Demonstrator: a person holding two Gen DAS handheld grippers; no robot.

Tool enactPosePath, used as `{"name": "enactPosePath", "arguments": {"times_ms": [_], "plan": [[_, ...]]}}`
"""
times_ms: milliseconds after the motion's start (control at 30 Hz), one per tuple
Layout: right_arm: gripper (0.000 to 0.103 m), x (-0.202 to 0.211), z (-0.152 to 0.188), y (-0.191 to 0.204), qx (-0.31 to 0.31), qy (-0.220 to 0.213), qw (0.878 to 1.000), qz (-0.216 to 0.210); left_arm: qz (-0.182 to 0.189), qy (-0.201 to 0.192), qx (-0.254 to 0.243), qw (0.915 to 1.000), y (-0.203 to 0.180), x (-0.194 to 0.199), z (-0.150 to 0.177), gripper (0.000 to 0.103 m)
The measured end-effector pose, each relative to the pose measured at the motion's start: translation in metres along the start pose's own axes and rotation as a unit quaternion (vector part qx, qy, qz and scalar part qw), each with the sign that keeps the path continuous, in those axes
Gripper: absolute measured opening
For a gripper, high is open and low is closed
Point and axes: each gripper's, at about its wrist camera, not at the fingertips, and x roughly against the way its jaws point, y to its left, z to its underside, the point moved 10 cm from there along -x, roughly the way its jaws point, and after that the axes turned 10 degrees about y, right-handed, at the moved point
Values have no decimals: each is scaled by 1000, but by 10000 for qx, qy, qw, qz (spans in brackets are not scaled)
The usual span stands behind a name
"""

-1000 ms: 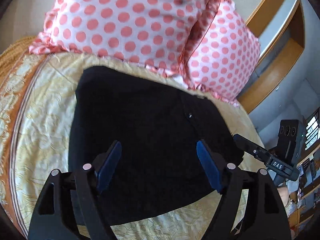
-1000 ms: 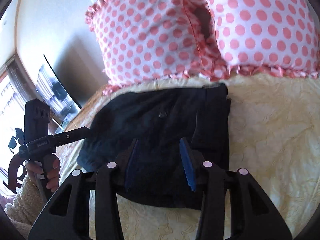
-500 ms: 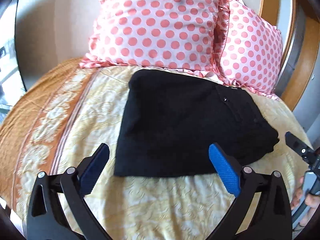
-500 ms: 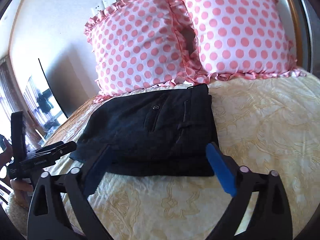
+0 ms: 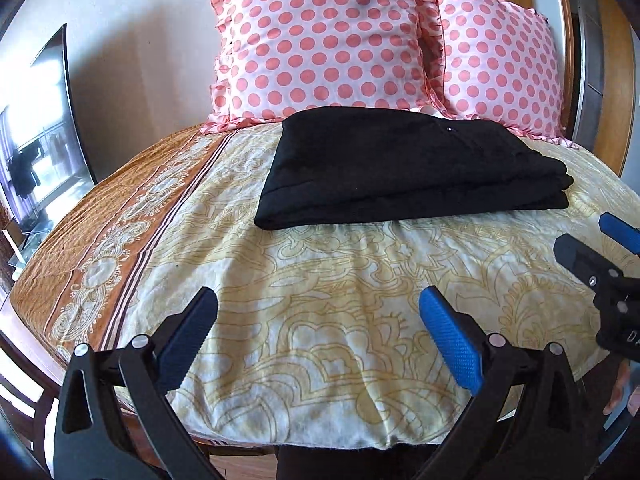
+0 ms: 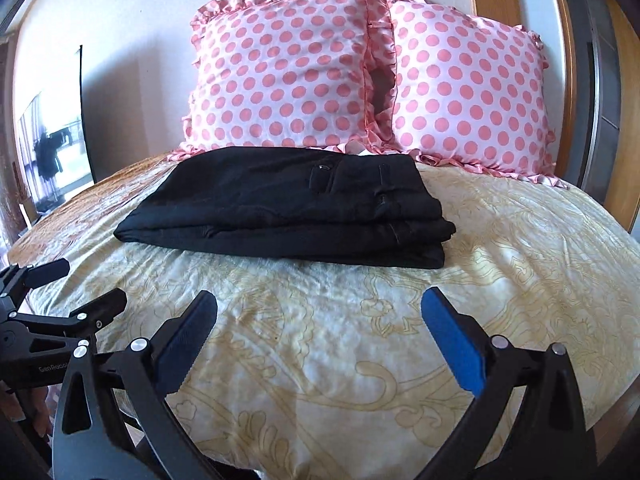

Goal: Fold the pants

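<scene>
Black pants (image 5: 404, 172) folded in a flat stack on the yellow patterned bedspread (image 5: 320, 280), just before two pink polka-dot pillows (image 6: 360, 72), left gripper (image 5: 316, 336) released, jaws spread wide, right gripper (image 6: 320, 336) likewise released, both well clear of the pants.

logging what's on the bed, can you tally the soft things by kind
polka-dot pillows: 2, left pillow and right pillow, leaning side by side against the wall
folded black pants: 1, lying flat in front of the pillows
patterned bedspread: 1, under everything
total: 4
</scene>
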Motion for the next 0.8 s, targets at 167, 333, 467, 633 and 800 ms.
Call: {"name": "enactPosePath", "arguments": {"times_ms": [167,333,467,633,800], "plan": [[102,-2,11,10,40,-28,10000,18,104,40,129,9999,3,-5,2,101],[102,-9,20,17,118,32,9999,-2,188,-113,184,9996,2,-5,3,101],[102,-9,25,18,16,-71,10000,-28,195,-290,173,9992,1,-3,4,101],[102,-10,26,19,27,-103,9999,-32,204,-403,176,9988,0,-2,5,101],[102,-10,25,20,11,-60,10000,-41,135,-484,245,9984,0,0,7,101]]}}
